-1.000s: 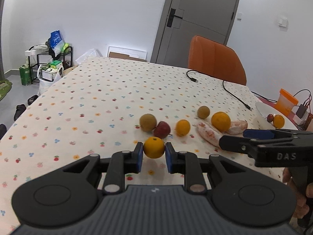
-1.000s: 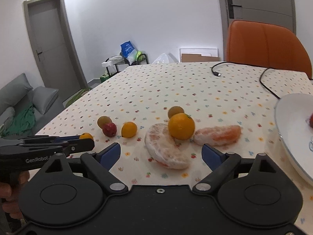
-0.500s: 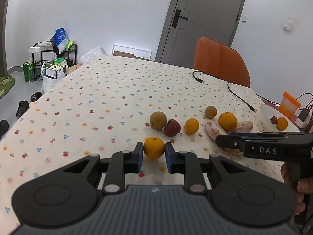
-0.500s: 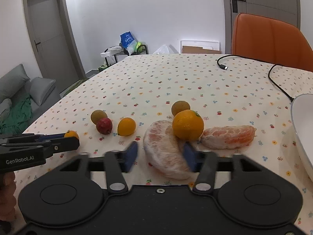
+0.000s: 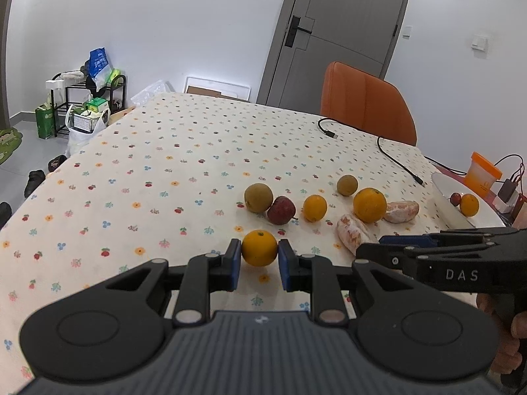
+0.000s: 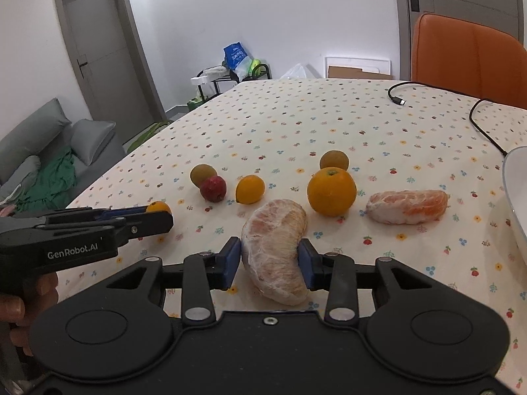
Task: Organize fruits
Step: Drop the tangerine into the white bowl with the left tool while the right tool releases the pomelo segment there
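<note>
My left gripper (image 5: 259, 255) is shut on a small orange (image 5: 259, 248), also seen in the right wrist view (image 6: 158, 207), held just above the flowered tablecloth (image 5: 164, 171). My right gripper (image 6: 270, 260) is shut on a peeled pomelo piece (image 6: 276, 250), which lies on the cloth; it also shows in the left wrist view (image 5: 354, 237). Behind lie a big orange (image 6: 331, 191), a second peeled piece (image 6: 408, 206), a small orange (image 6: 250, 189), a red apple (image 6: 213, 188) and two brown fruits (image 6: 202, 174) (image 6: 334, 160).
A white plate (image 5: 448, 204) at the right table edge holds a small orange (image 5: 469, 204) and a red fruit (image 5: 455, 198). A black cable (image 6: 474, 112) lies at the far right. An orange chair (image 5: 365, 105) stands behind the table. An orange-lidded cup (image 5: 482, 171) is beyond the plate.
My right gripper has moved forward and closed its wide-open jaws onto the peeled pomelo piece. My left gripper still holds the small orange and has risen slightly.
</note>
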